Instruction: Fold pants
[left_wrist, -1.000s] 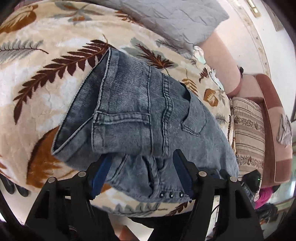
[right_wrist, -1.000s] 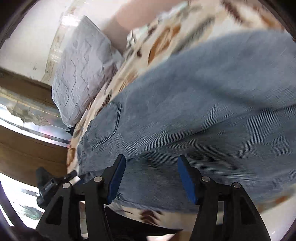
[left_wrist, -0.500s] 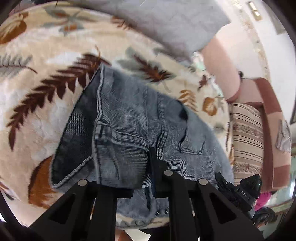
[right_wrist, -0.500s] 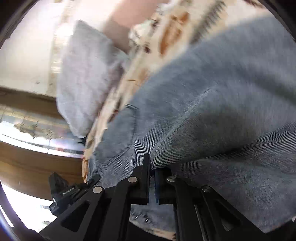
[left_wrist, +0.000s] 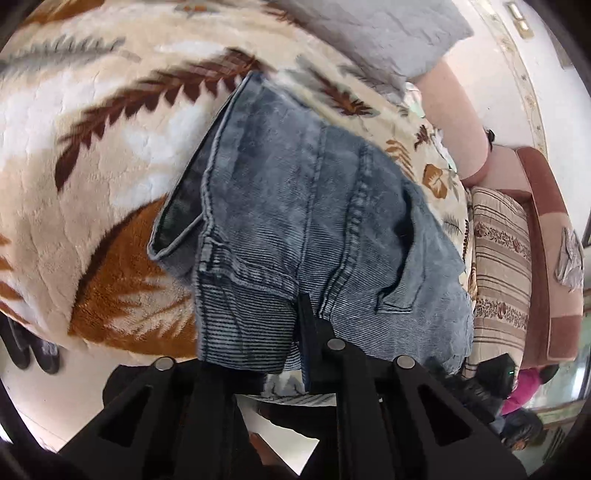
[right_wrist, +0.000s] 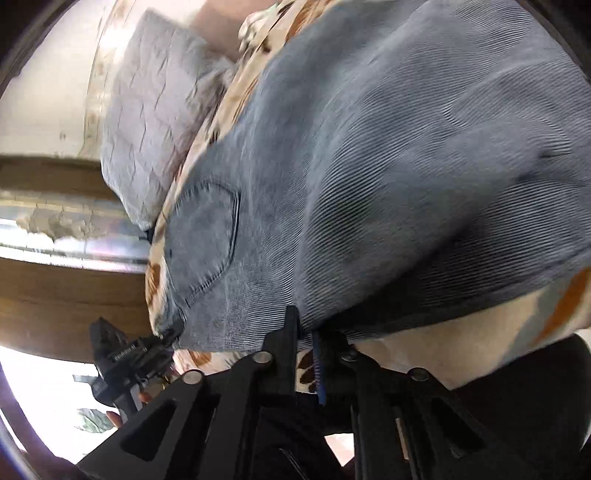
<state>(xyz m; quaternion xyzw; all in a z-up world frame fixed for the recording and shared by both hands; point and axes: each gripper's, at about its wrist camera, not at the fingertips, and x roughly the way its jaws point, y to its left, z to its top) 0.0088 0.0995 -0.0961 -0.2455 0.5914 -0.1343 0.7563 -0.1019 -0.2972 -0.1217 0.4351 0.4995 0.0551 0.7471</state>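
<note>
A cream plush blanket (left_wrist: 110, 155) printed with brown and rust fern leaves covers the bed. A grey quilted pillow (left_wrist: 373, 29) lies at its far end, also seen in the right wrist view (right_wrist: 155, 122). Beside the bed stands a striped, flower-banded cushion (left_wrist: 498, 266) against a reddish-brown and pink upholstered piece (left_wrist: 554, 258). A pair of dark shoes (left_wrist: 33, 350) sits on the pale floor. A brown wooden panel (right_wrist: 55, 295) runs below a mirrored strip.
</note>
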